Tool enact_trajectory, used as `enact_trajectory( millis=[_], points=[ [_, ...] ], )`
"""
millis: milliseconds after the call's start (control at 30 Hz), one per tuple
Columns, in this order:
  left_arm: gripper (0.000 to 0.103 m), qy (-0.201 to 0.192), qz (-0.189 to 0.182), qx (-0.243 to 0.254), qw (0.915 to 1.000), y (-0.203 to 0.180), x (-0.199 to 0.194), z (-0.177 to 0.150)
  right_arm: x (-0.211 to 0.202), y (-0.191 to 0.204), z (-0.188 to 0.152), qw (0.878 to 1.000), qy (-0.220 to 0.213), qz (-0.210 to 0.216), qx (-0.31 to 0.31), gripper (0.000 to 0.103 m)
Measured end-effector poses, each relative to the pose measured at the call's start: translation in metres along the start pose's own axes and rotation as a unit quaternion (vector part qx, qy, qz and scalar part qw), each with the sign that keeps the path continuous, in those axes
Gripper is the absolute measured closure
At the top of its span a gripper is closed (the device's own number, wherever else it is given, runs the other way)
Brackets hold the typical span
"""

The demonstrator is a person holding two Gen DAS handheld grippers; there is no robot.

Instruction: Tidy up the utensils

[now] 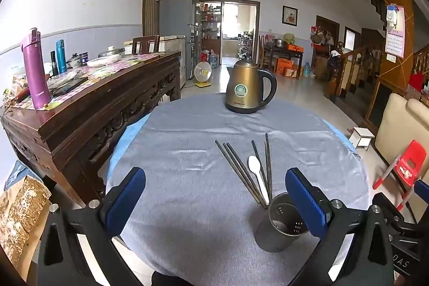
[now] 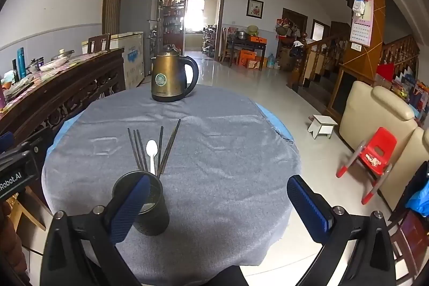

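Note:
Several dark chopsticks (image 1: pixel 241 168) (image 2: pixel 139 149) and a white plastic spoon (image 1: pixel 258 176) (image 2: pixel 152 154) lie flat on the grey tablecloth (image 1: pixel 187 152) (image 2: pixel 228 152). A perforated metal utensil holder (image 1: pixel 278 227) (image 2: pixel 158 203) stands upright just in front of them, near the table's front edge. My left gripper (image 1: pixel 214 200) is open and empty, its right finger (image 1: pixel 305 203) beside the holder. My right gripper (image 2: pixel 217 208) is open and empty, its left finger (image 2: pixel 131 205) in front of the holder.
A bronze electric kettle (image 1: pixel 248 87) (image 2: pixel 171 77) stands at the far side of the round table. A carved wooden sideboard (image 1: pixel 93 109) with bottles runs along the left. A red child's chair (image 2: pixel 375 152), white stool (image 2: pixel 323 125) and cream sofa (image 2: pixel 375 109) are at the right.

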State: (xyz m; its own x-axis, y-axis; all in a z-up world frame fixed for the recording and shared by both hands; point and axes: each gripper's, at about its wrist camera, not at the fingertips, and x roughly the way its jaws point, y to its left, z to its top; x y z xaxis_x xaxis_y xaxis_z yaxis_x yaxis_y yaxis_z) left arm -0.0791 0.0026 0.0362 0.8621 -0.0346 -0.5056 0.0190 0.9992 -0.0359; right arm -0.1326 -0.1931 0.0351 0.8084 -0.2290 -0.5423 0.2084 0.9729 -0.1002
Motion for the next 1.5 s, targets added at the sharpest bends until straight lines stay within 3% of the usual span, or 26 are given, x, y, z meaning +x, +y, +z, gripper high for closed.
enact_trajectory(
  millis=[1500],
  points=[
    [0.000, 0.009, -0.002, -0.010, 0.9999, 0.009, 0.002, -0.009, -0.002, 0.015, -0.004, 1.000, 0.019, 0.009, -0.011, 0.000]
  ],
)
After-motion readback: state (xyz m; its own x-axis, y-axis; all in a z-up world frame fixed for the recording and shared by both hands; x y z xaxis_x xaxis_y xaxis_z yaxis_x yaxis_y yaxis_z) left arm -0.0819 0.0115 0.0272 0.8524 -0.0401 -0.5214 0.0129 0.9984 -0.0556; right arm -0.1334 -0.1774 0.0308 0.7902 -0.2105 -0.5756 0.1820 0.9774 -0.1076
